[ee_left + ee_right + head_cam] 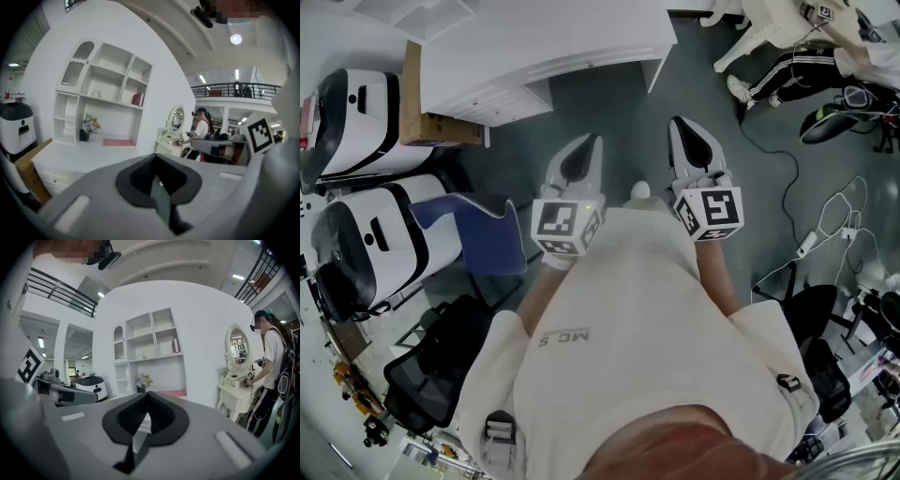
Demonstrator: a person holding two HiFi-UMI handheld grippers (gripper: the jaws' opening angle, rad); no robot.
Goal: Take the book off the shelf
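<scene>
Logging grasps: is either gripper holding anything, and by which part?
Nothing held: left gripper and right gripper are both shut, empty; the book stands on the shelf.

Found the book [138, 99] in the shelf unit's [108, 75] right compartment, above the desk [70, 152]; saw a flower pot [85, 135] on the desk's left, a vanity mirror [176, 118] further right.

Ahead of the left gripper [157, 178] we see a flower pot [86, 130]; farther right, an oval mirror [176, 118] and a person [202, 127].

I'm in a lab hall staged as a home: shelf unit [101, 101], mirrored vanity [233, 394], mezzanine railing [234, 89], floor cables [813, 240].
</scene>
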